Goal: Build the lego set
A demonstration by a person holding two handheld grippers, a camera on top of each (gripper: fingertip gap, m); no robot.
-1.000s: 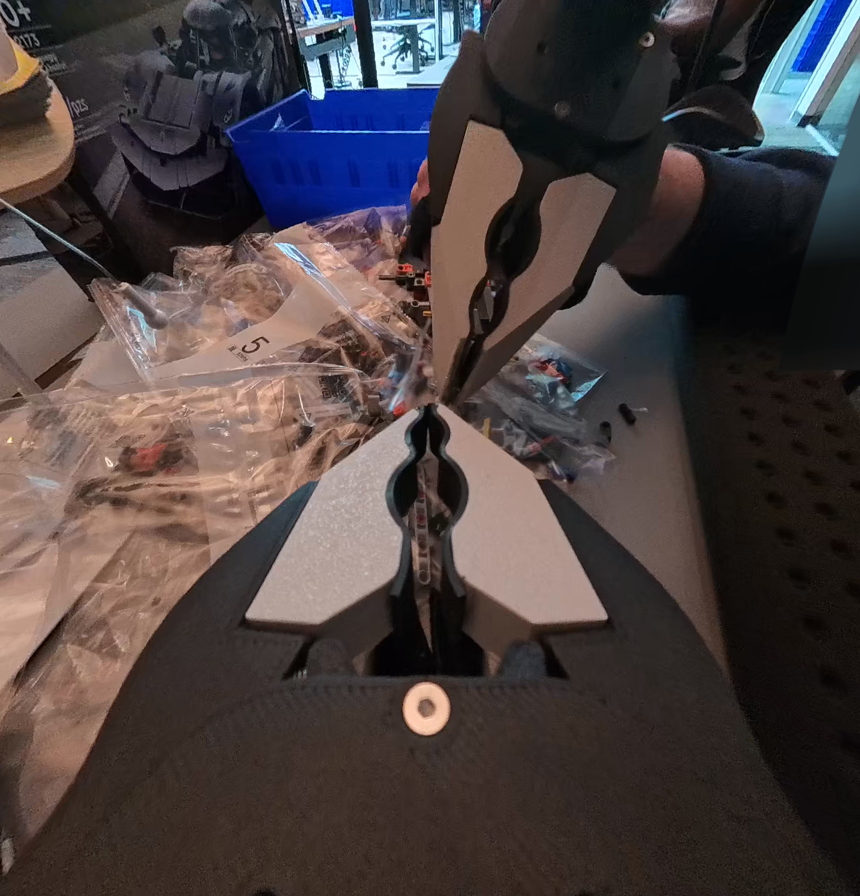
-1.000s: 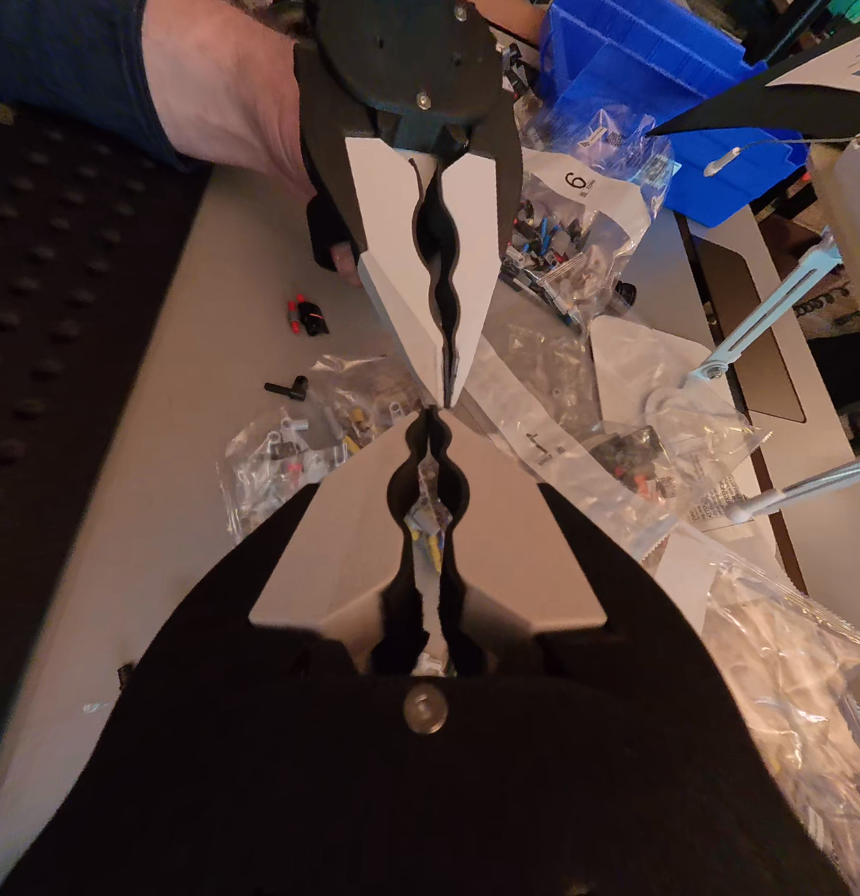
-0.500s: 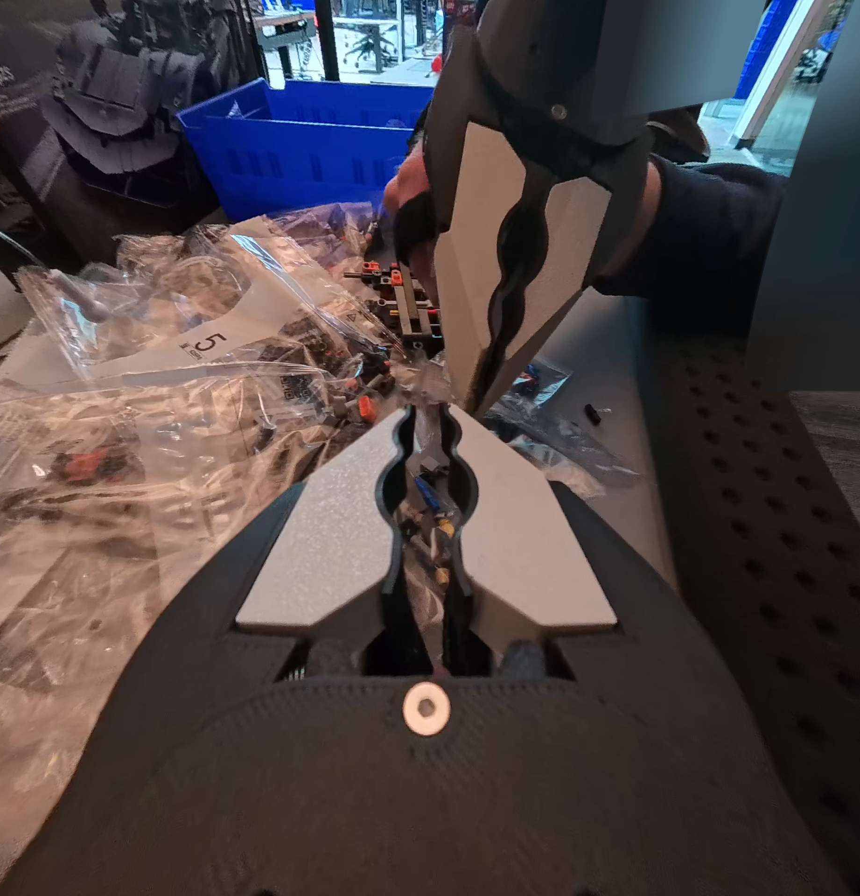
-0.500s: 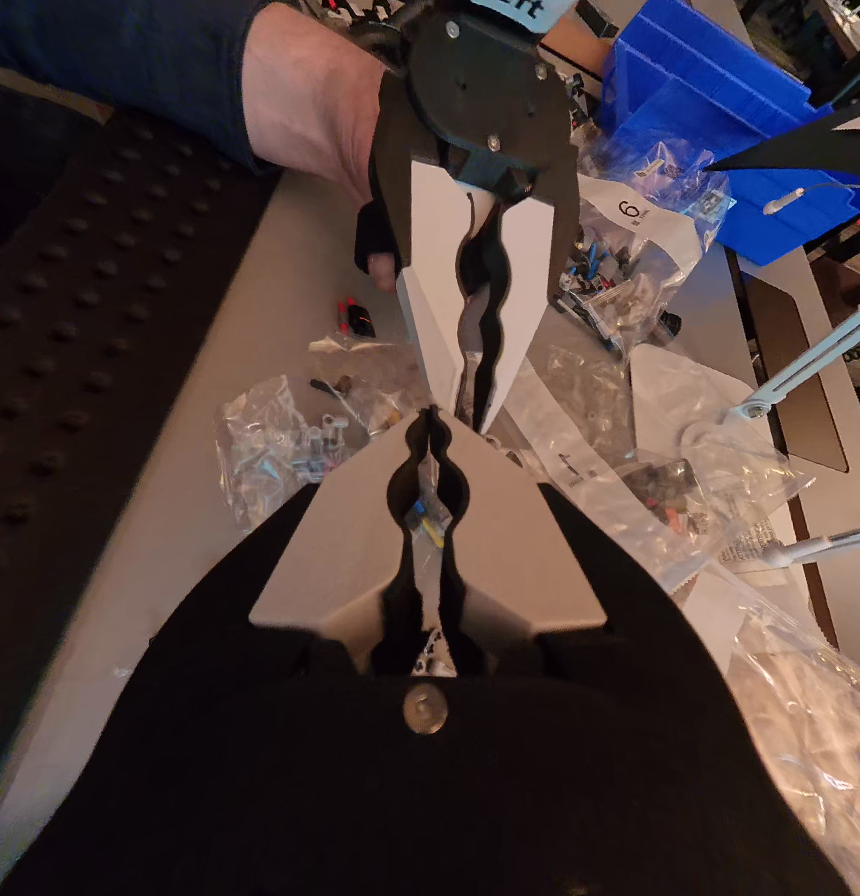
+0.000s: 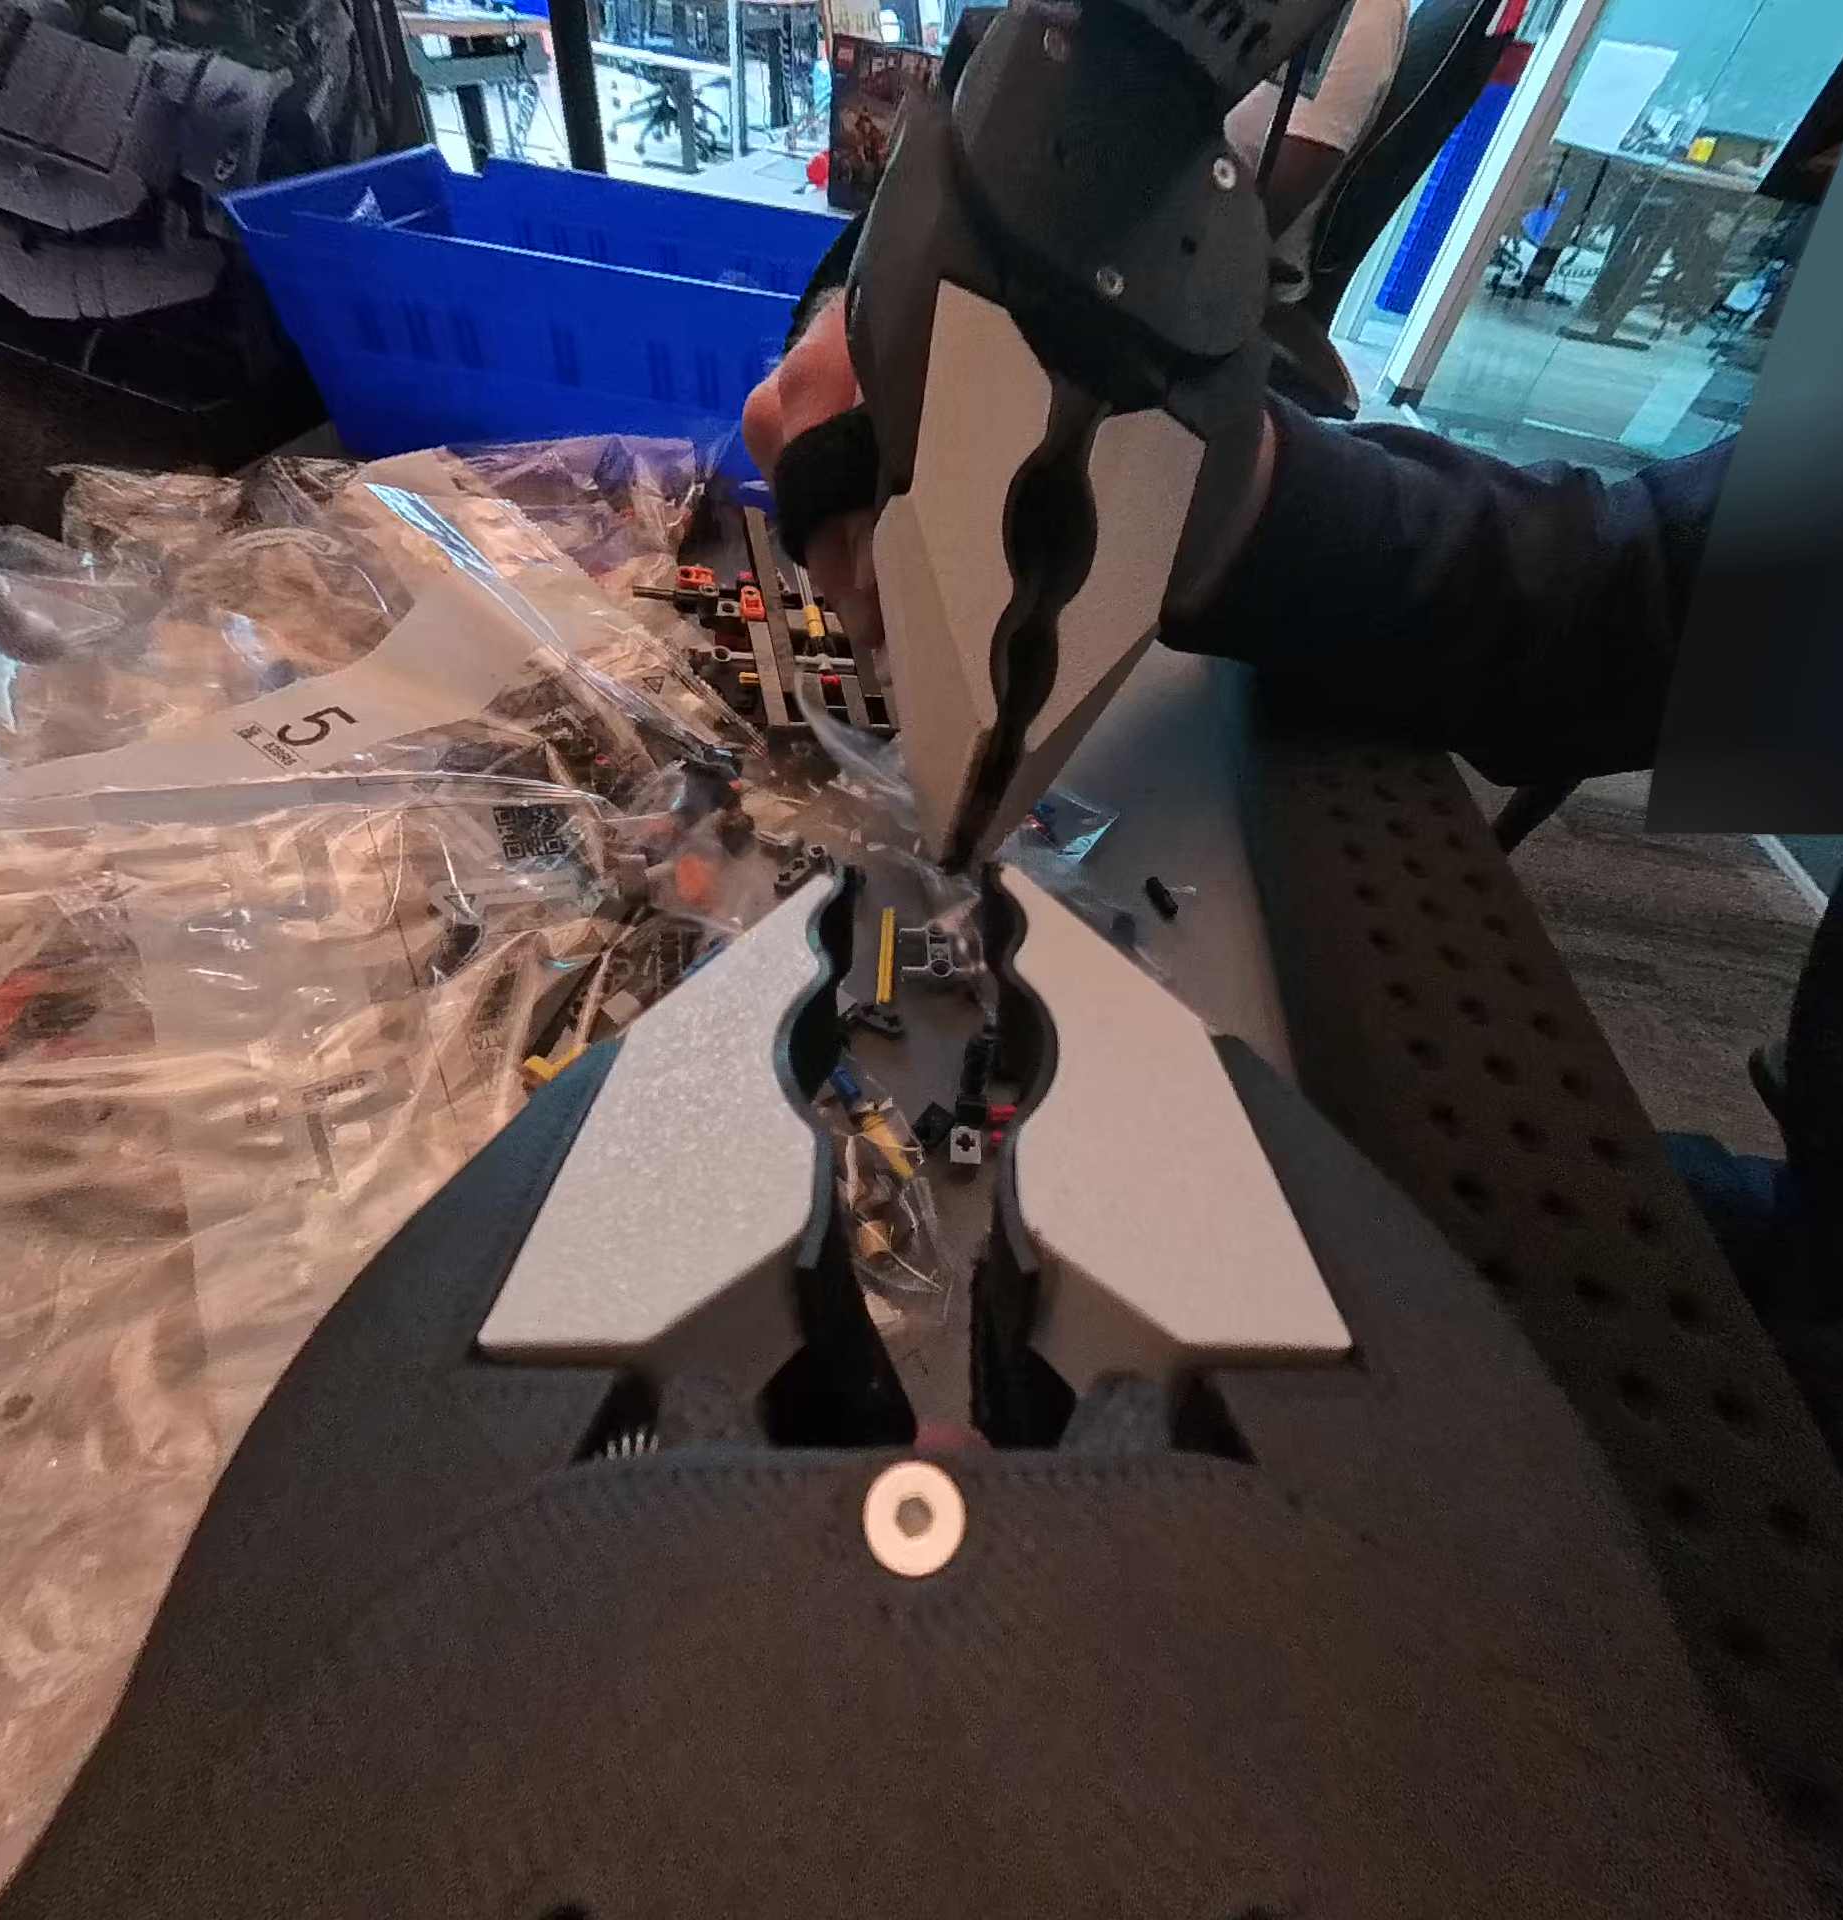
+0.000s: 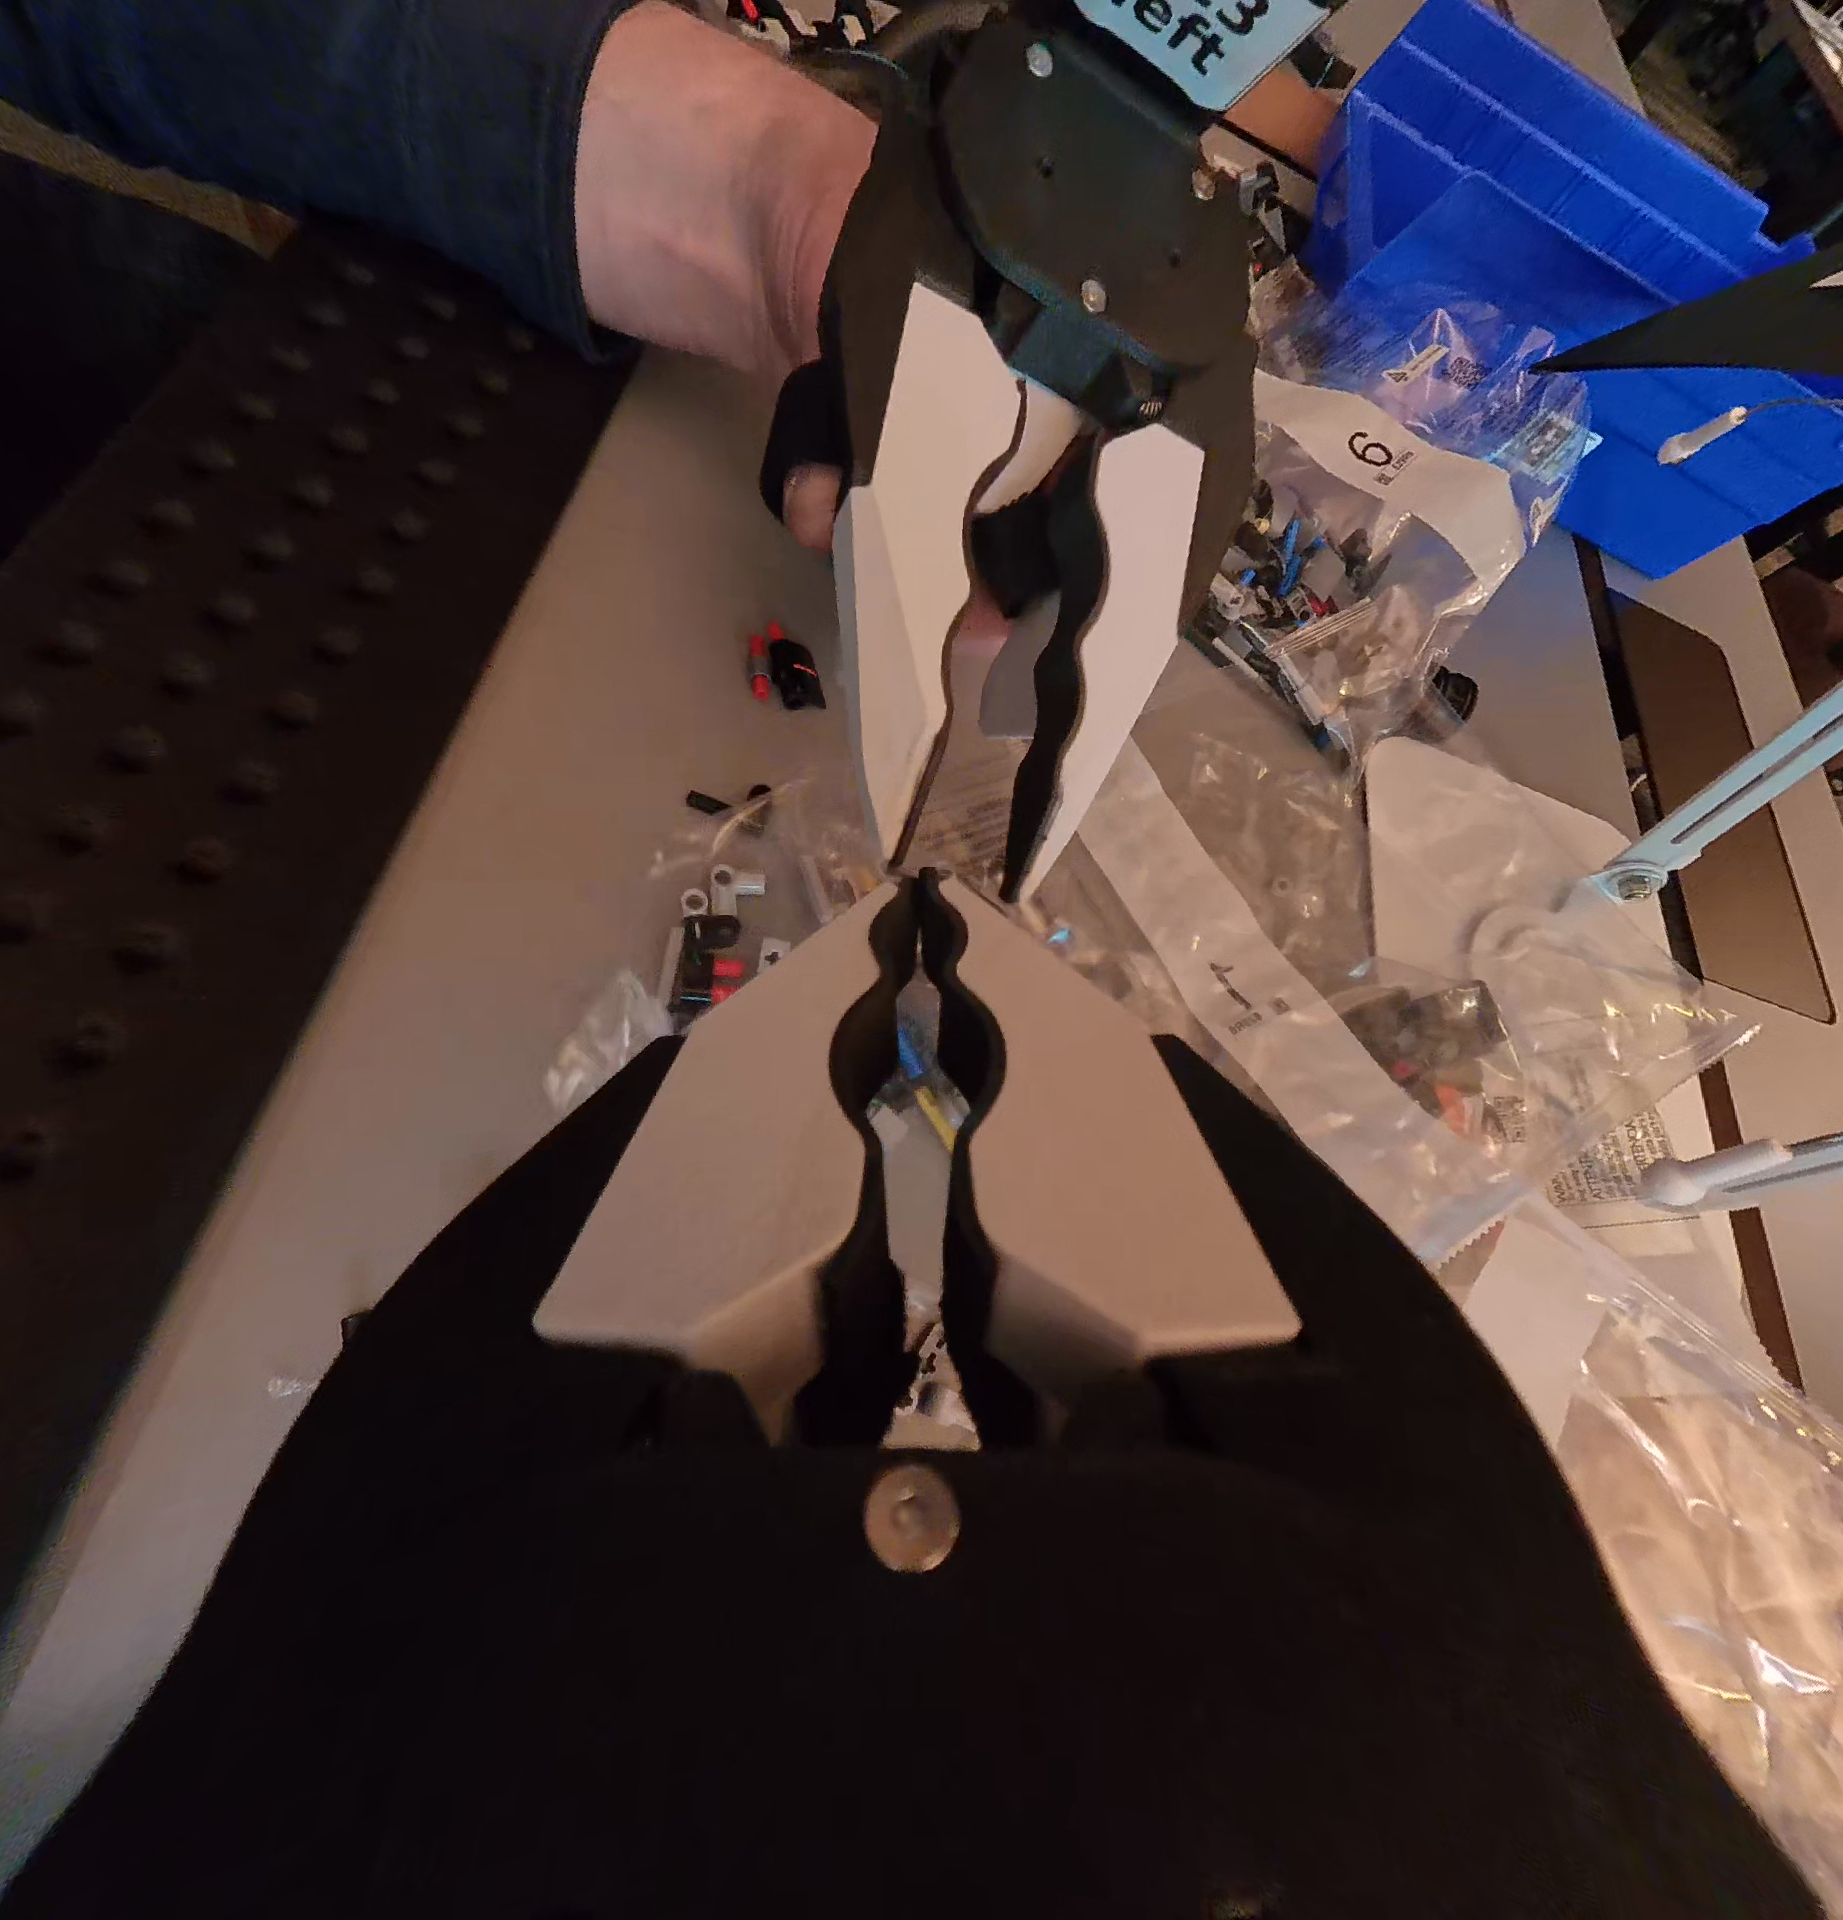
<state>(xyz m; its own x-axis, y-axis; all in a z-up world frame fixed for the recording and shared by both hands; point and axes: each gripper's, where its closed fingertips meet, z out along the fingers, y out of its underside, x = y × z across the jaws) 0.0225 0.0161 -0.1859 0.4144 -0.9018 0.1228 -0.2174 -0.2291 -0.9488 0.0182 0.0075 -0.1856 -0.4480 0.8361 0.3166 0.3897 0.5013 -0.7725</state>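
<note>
My left gripper [image 5: 922, 881] is open, its jaws a short way apart just above loose small Lego pieces [image 5: 938, 956] on the grey table [image 6: 481, 935]. My right gripper [image 6: 917, 883] is shut on the edge of a small clear bag [image 5: 881, 753]. The two grippers meet tip to tip; the right gripper shows from above in the left wrist view [image 5: 964, 857], and the open left gripper shows in the right wrist view [image 6: 953, 878]. A partly built dark Lego frame [image 5: 782, 644] lies behind them. More pieces [image 6: 714, 925] lie spilled on the table.
Clear numbered parts bags [image 5: 377, 707] are piled on the left; another bag [image 6: 1353, 540] lies by a blue bin [image 5: 543, 301]. A black dotted mat [image 5: 1468, 1039] borders the table. Small red and black pieces [image 6: 787, 665] lie loose. White metal stand arms [image 6: 1727, 800] stand near the bags. Left and right tips are no more than a few centimetres apart.
My left gripper has opened from shut. Both grippers have tilted and drawn closer to the table, and loose pieces now show between the left jaws.
</note>
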